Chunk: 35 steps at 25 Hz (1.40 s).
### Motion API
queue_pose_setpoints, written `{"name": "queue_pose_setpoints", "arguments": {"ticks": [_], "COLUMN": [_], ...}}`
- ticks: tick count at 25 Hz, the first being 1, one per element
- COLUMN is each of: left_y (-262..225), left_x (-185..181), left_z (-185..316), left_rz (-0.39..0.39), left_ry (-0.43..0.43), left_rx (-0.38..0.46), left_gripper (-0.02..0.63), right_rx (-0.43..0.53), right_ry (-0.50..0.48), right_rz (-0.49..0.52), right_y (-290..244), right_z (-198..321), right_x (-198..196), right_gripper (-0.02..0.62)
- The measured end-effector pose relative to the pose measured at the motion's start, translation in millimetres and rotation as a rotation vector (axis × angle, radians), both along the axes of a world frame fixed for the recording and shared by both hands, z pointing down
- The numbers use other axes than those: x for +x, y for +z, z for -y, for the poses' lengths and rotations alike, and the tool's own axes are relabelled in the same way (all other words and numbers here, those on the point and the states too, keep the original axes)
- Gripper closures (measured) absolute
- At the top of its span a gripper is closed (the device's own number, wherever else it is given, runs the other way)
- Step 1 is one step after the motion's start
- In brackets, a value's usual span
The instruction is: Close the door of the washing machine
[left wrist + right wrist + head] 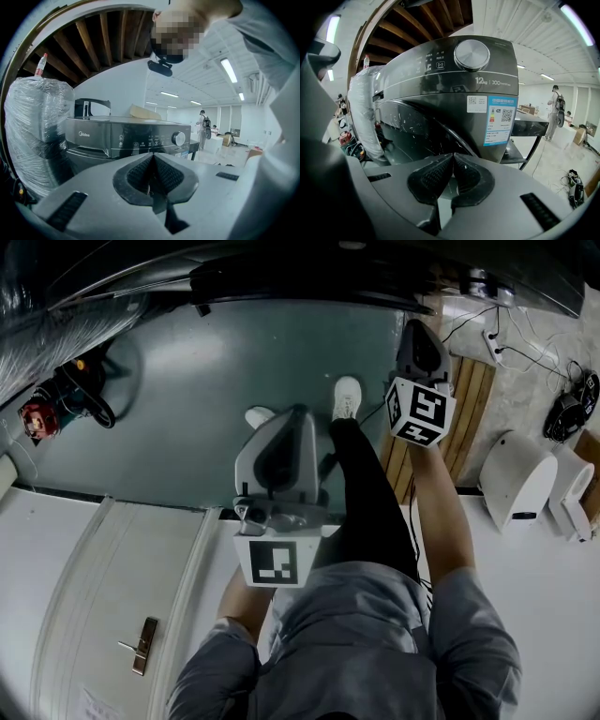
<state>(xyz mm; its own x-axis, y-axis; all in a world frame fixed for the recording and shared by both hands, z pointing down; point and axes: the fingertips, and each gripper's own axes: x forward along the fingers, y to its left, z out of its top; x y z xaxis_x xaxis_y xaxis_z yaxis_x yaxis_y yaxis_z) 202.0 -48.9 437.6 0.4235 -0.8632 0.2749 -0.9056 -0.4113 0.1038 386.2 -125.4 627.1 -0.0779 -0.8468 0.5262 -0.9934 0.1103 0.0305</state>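
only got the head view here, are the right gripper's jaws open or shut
Observer: Shut. In the right gripper view the right gripper has its jaws together with nothing between them.
Operator: what's it pointing at
Observer: The front of the washing machine, close up, with the dark door just beyond the jaws.
Operator: and the left one
Observer: The left gripper is shut and empty as well.

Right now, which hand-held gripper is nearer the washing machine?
Right. The right hand-held gripper is close to the front of the washing machine; the left hand-held gripper is farther back, facing its control panel.
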Motion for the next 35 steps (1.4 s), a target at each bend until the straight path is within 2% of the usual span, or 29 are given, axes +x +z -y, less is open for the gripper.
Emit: {"name": "queue_pose_setpoints", "arguments": {"ticks": [7,13,22,26,35], "left_y": [-5,-27,-100,-133,-184], "left_x": [2,0,-19,-33,-59], "left_z": [-2,-2,2,2,-10], "left_rz": [0.001,0.009,0.025,0.036,0.011], "left_ry": [0.0,0.0,-0.02,-0.038,-0.055], "left_rx": [0.013,0.054,0.138,0.169,0.148], "left_gripper": [0.607,0.607,0.607,0.607,0.607], "right_rx": [-0.009,-0.01,0.026,0.05,0.108], "right_ry": [0.0,-0.031,-0.134,-0.15,-0.135], "right_rz": [-0.012,-0.035,-0.077,-0.079,-0.051], "right_y": [-2,-31,-121,-163,-237], "right_z": [-7,-23,-60,-72,-83], "right_x": [7,5,-9,-13,-28], "right_gripper": [0.594,0.594,0.594,0.594,0.594]}}
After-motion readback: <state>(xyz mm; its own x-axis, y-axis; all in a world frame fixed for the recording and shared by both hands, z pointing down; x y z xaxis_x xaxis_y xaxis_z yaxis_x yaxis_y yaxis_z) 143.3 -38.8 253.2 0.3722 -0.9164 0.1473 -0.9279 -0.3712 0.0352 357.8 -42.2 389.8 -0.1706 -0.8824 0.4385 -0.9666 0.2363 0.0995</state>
